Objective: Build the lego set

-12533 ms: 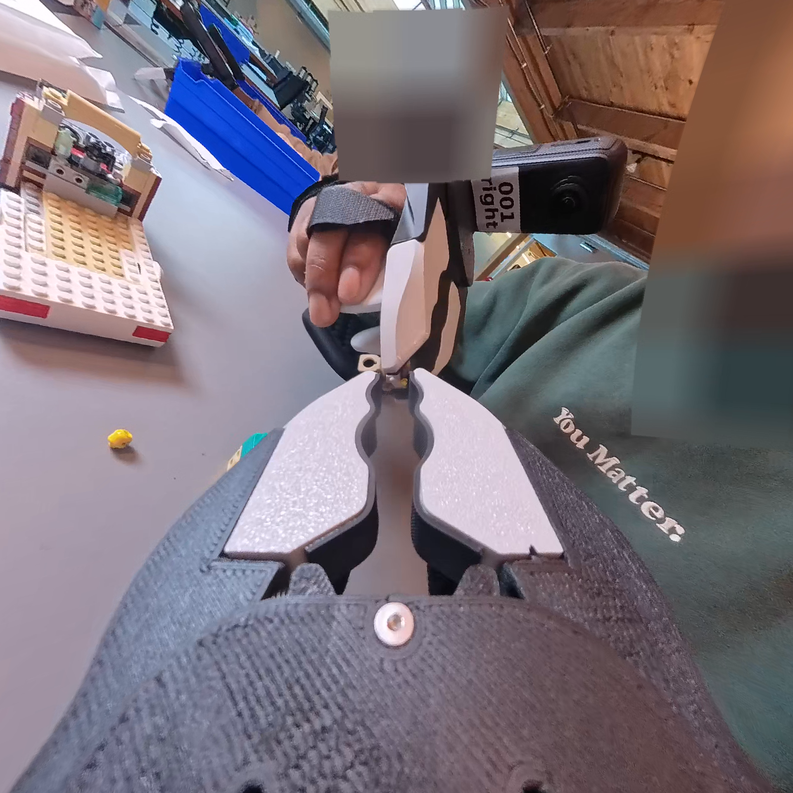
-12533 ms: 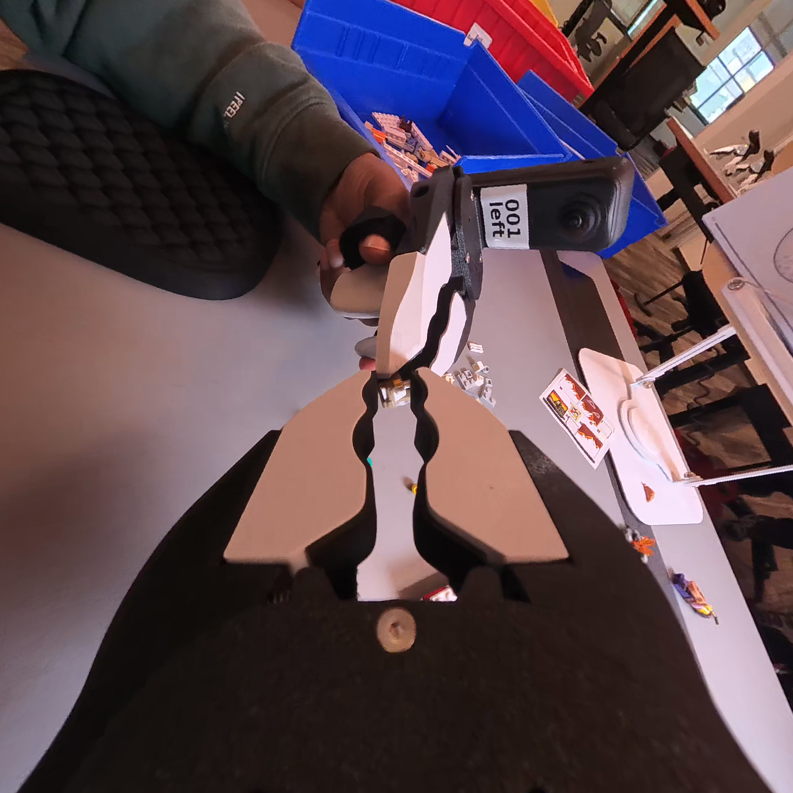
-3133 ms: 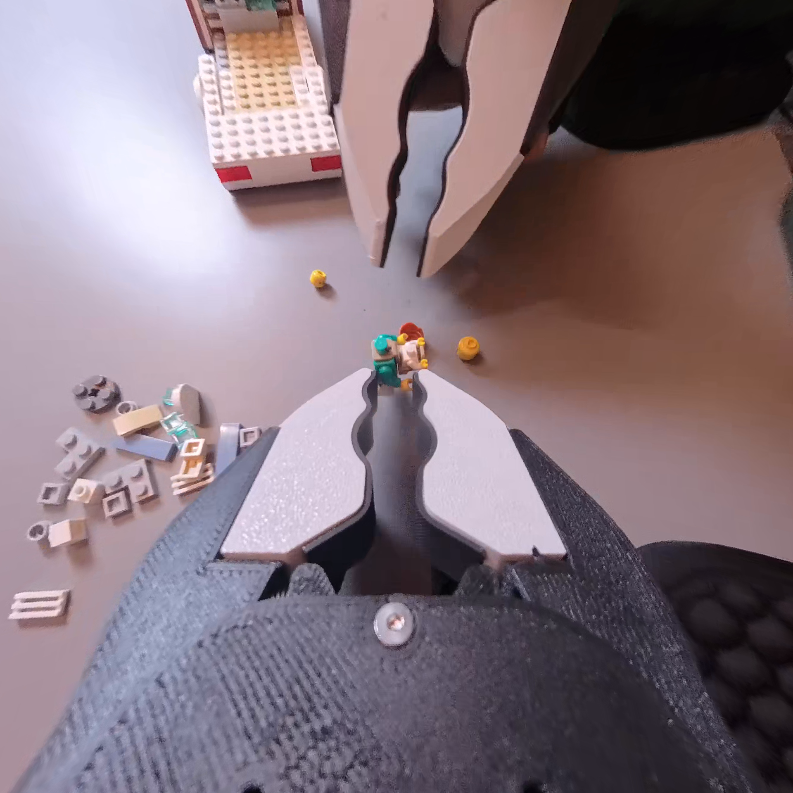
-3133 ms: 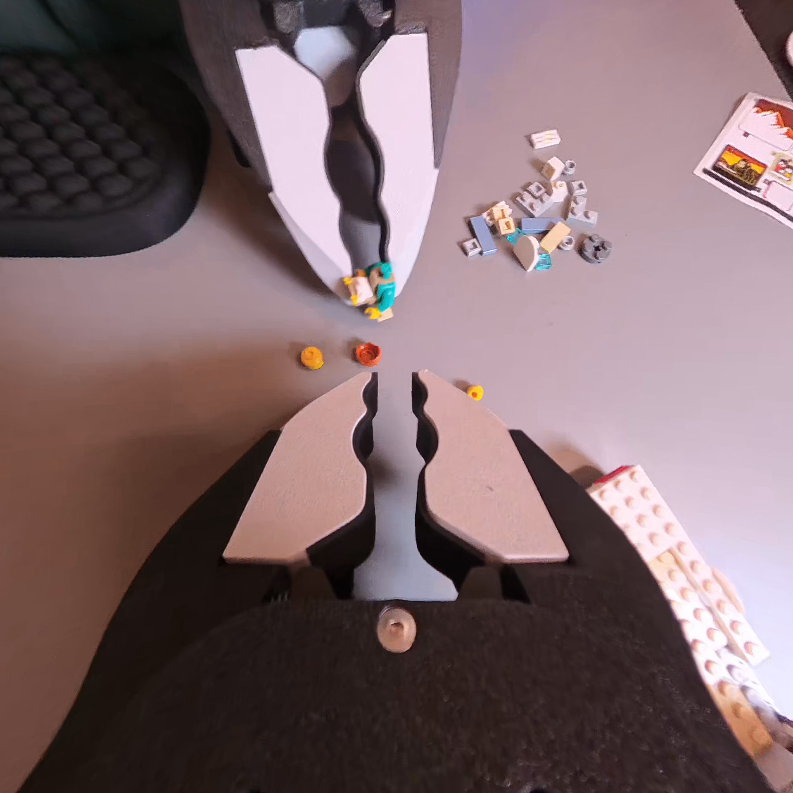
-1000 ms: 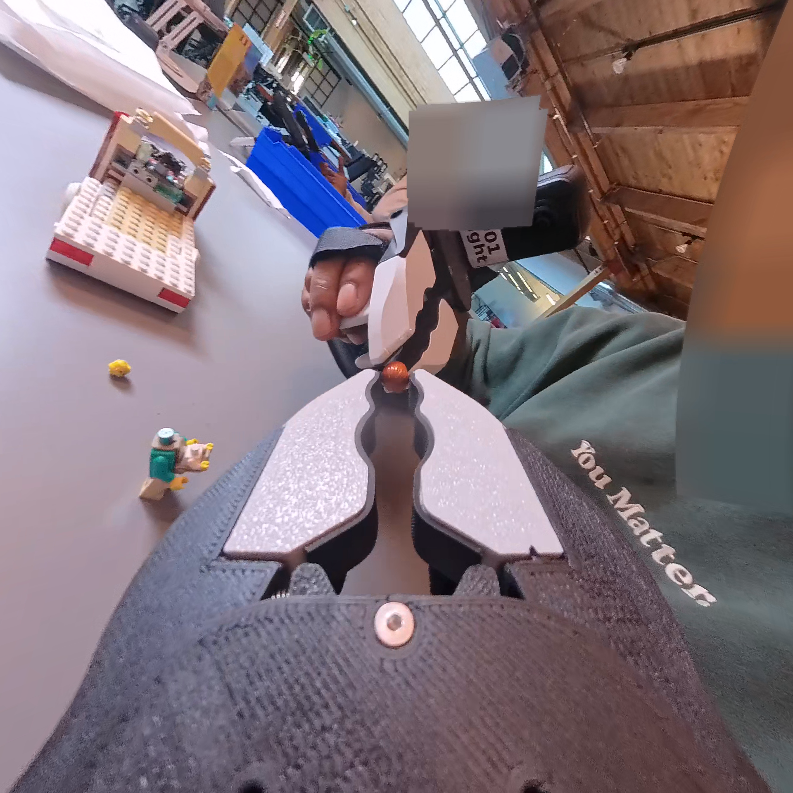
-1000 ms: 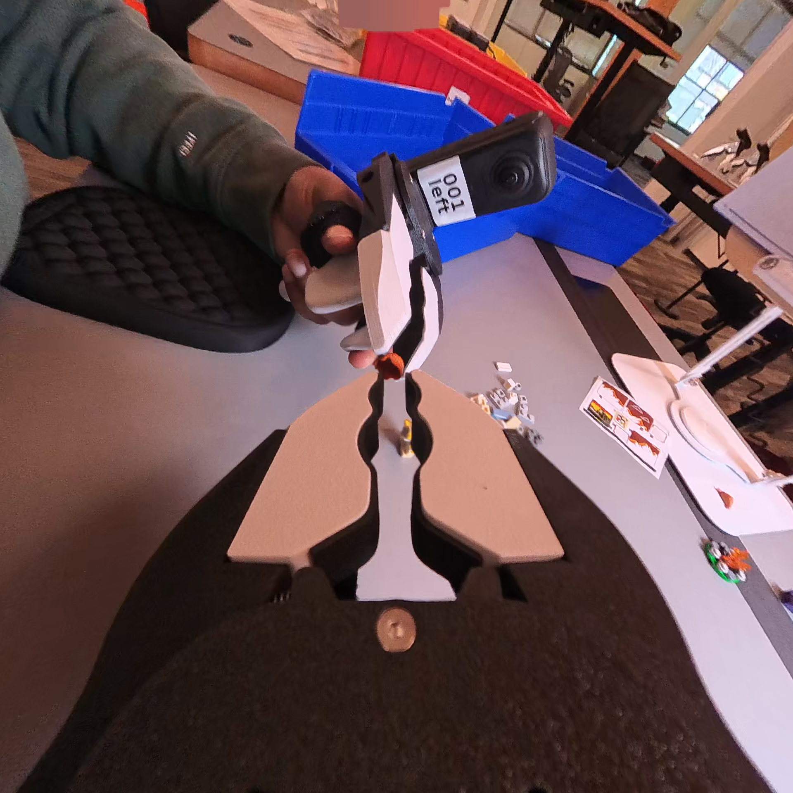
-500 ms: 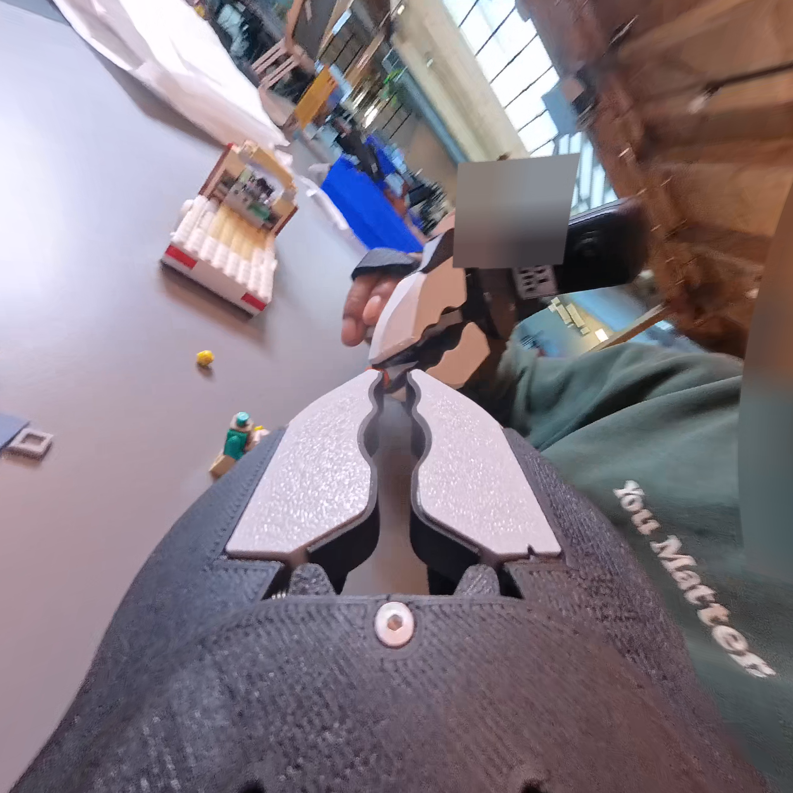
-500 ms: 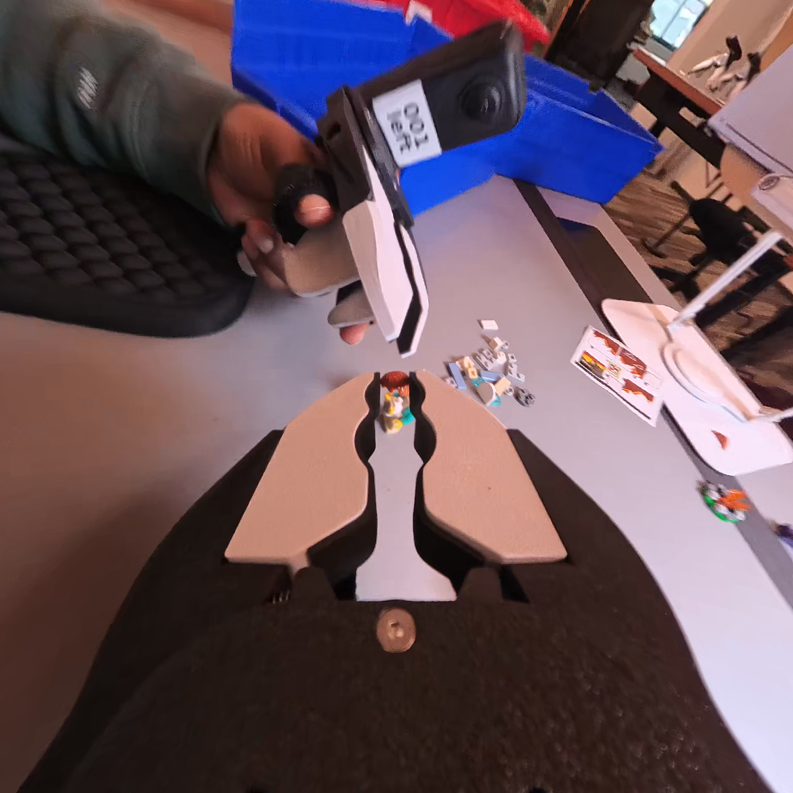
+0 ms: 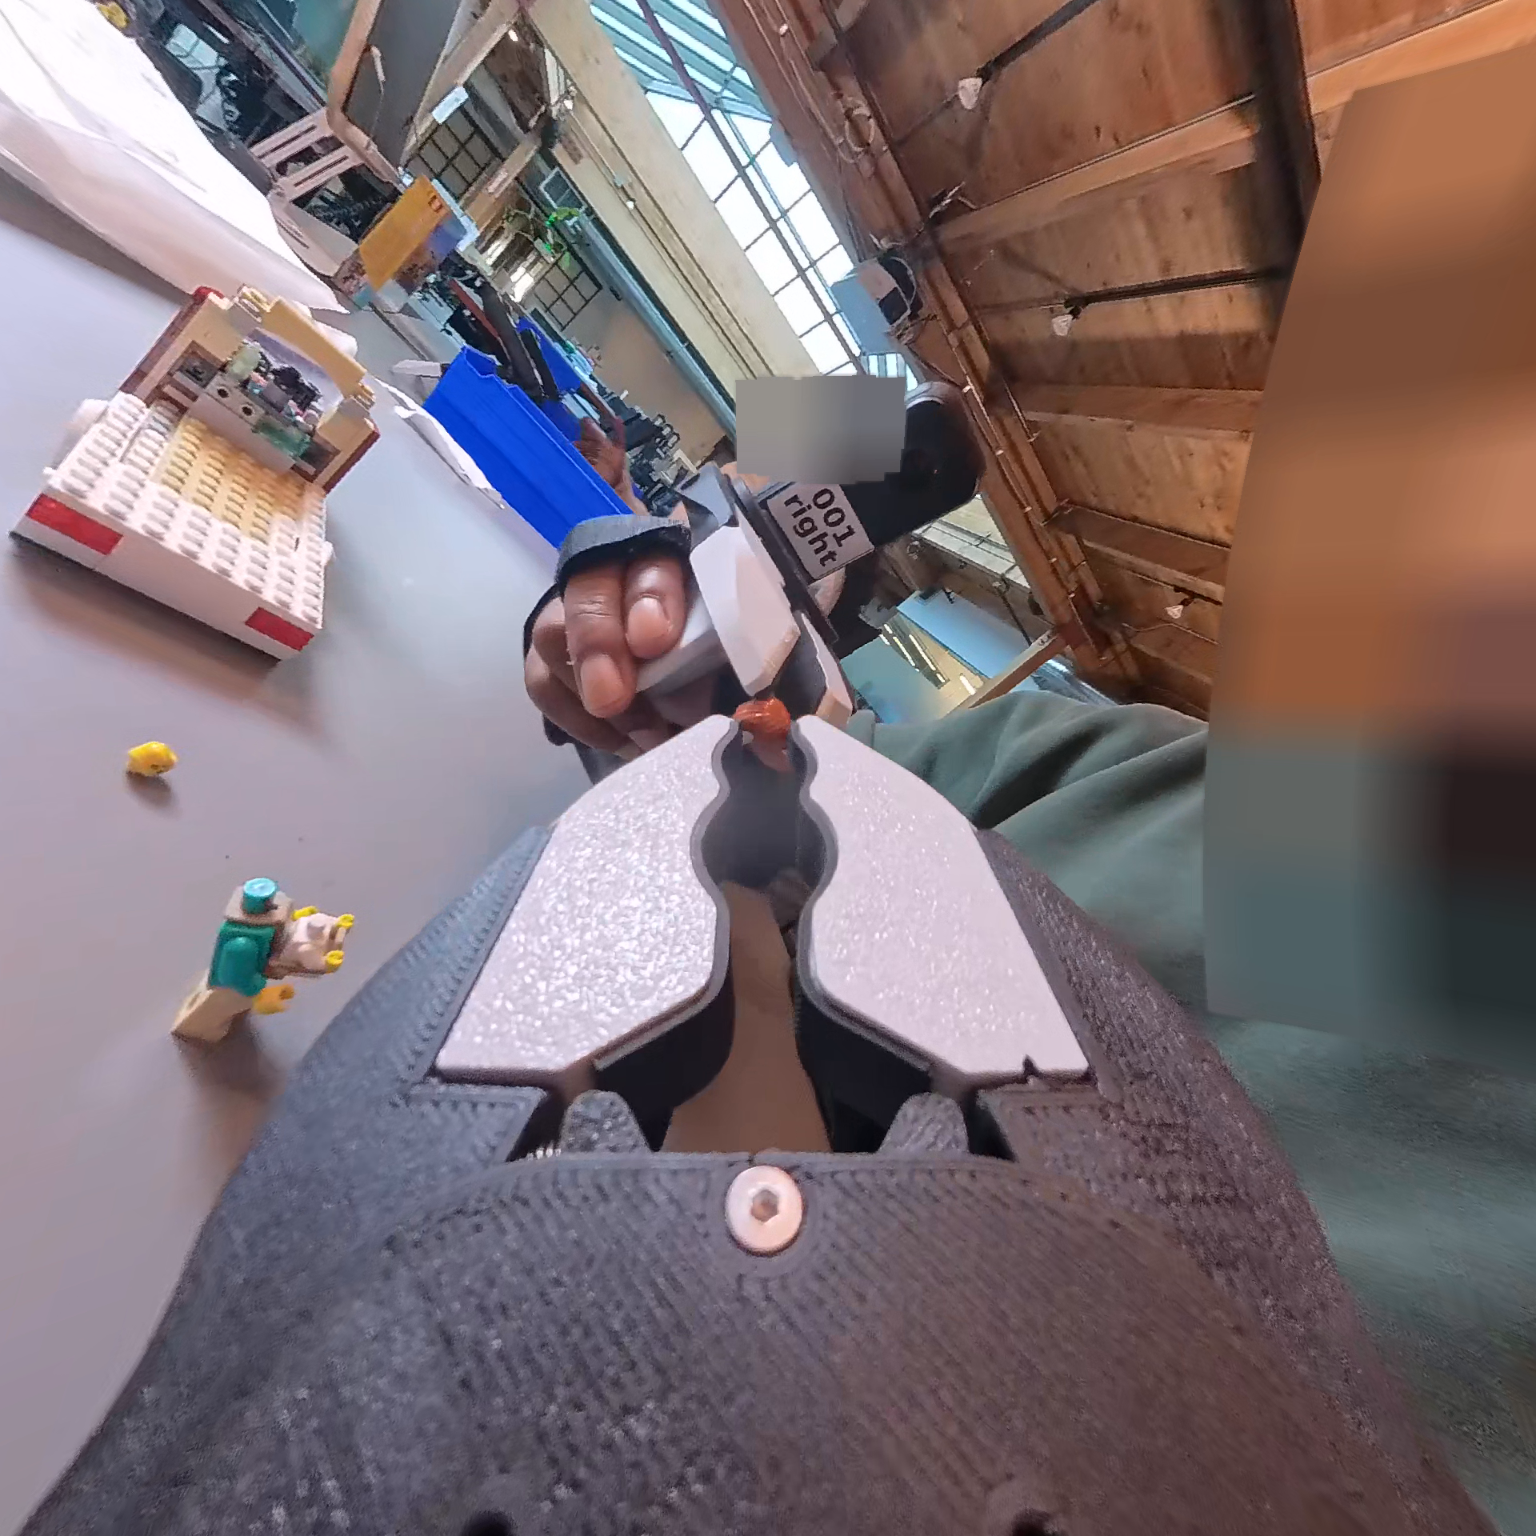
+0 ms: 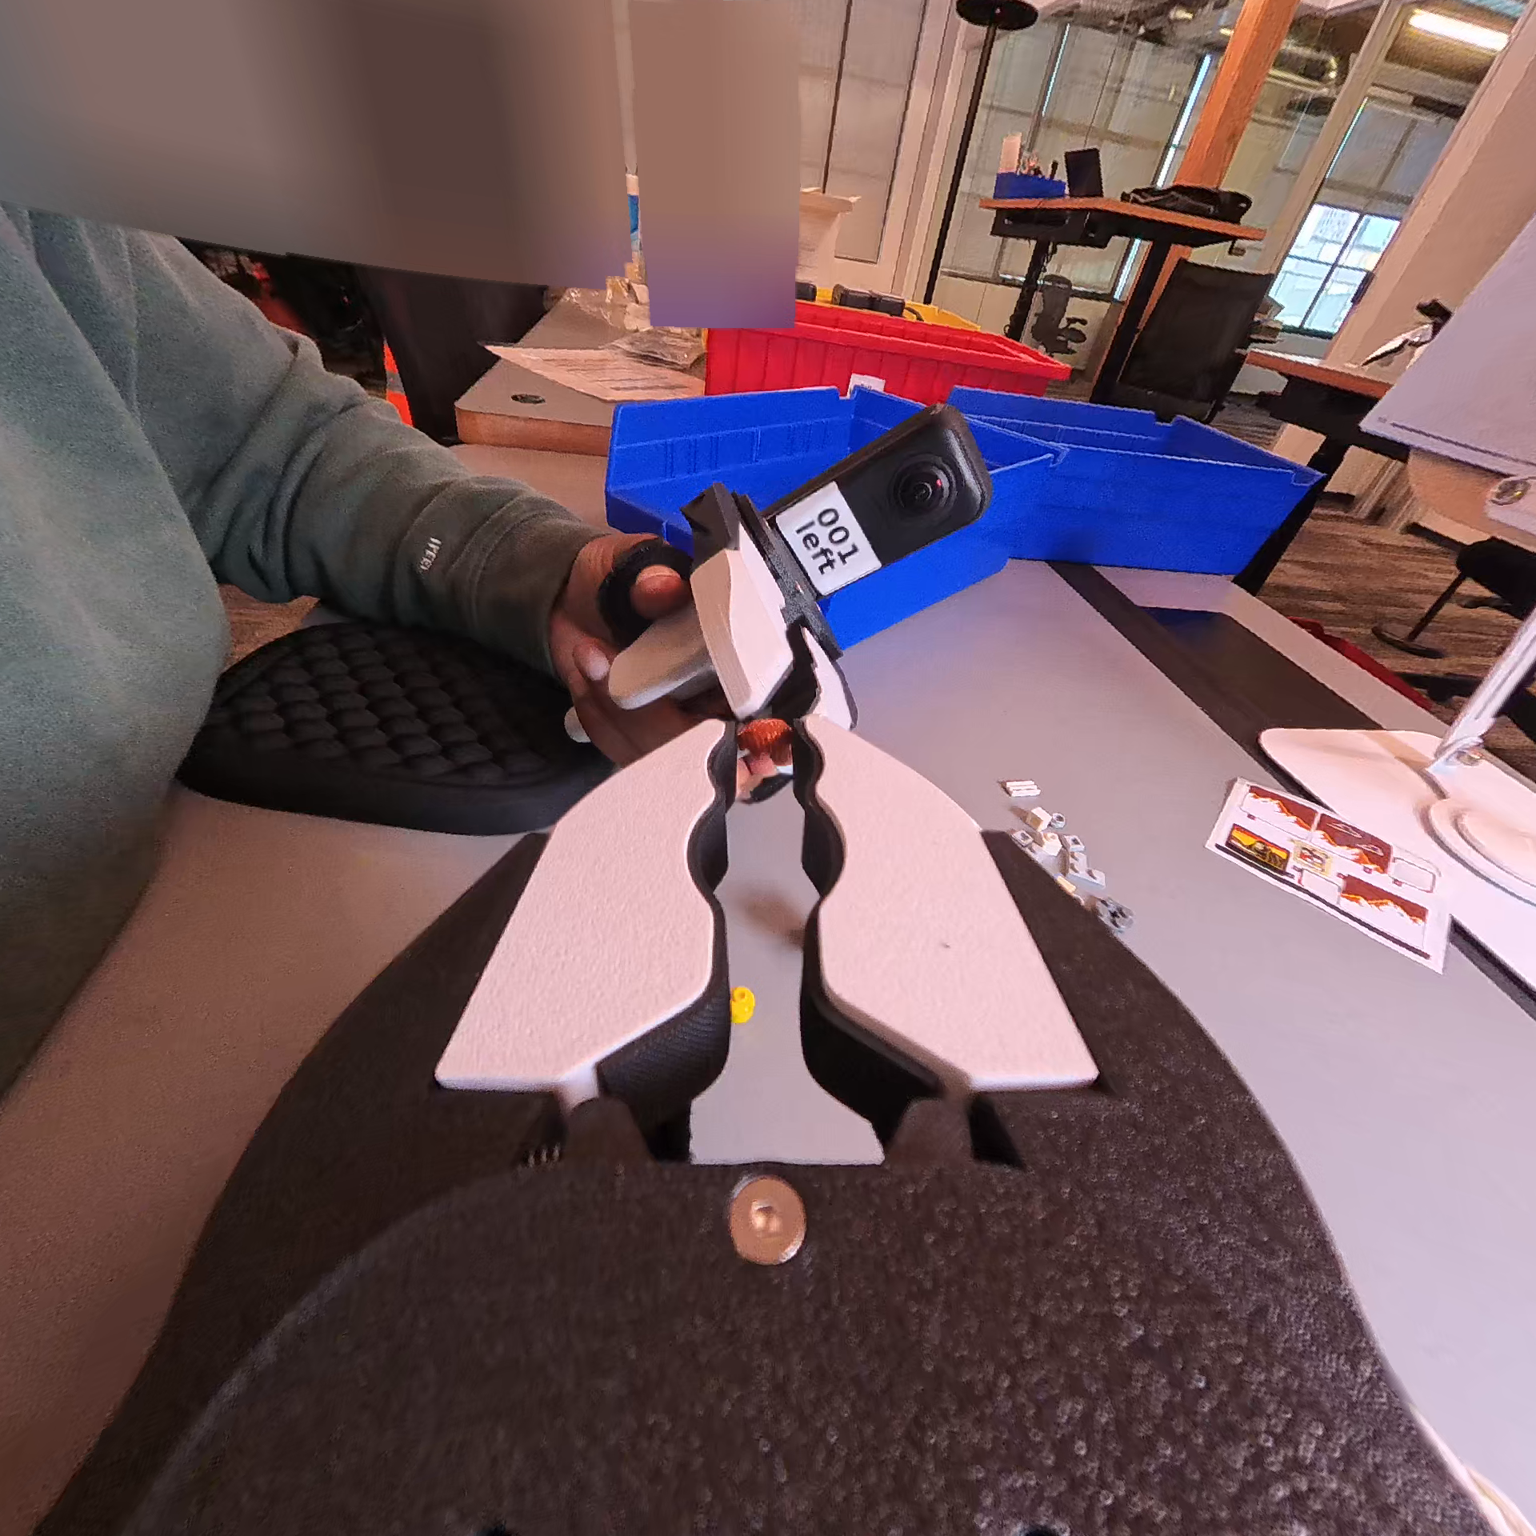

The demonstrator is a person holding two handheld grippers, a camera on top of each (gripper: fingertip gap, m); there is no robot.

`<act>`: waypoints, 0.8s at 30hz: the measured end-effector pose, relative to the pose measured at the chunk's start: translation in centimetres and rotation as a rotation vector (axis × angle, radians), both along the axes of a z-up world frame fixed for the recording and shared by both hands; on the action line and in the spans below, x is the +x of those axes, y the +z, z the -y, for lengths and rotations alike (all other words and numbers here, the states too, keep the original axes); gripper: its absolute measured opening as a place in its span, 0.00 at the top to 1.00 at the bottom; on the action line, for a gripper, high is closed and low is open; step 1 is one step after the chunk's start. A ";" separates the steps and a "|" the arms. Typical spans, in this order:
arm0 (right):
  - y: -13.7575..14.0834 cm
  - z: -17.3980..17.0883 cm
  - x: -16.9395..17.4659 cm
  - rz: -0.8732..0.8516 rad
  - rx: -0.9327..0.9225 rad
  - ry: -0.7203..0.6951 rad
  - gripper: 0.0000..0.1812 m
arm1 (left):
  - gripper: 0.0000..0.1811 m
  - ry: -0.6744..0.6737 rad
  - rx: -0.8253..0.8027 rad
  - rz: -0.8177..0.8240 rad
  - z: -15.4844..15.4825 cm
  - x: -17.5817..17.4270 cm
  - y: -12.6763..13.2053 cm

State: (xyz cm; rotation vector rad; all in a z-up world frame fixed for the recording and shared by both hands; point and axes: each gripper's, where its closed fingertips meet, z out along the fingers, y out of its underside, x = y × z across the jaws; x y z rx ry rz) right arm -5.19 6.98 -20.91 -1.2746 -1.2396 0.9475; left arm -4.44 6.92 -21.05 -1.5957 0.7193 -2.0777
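A grey worktable [image 10: 1080, 706] stands in a large open workshop. Blue bins [image 10: 1122, 490] and a red bin [image 10: 873, 353] sit along its far edge. Beyond them are a wood-topped standing desk [image 10: 1114, 218], a black office chair [image 10: 1188, 332] and a timber post [image 10: 1222, 108] near glass partitions. Overhead, wooden ceiling beams [image 9: 1080, 274] run beside a long row of bright skylight windows [image 9: 748, 183]. The floor is dark patterned carpet [image 10: 1346, 565].
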 end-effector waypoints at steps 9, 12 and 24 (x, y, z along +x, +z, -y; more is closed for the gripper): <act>-0.9 -0.6 0.2 0.074 0.050 -0.038 0.93 | 0.98 0.047 0.000 -0.042 -0.7 -0.1 -0.7; -1.3 -0.7 0.2 0.104 0.072 -0.051 0.93 | 1.00 0.068 0.000 -0.048 -1.0 -0.2 -0.8; 0.5 0.0 0.3 -0.020 0.013 -0.001 0.94 | 0.91 -0.029 -0.083 0.064 0.1 0.1 0.6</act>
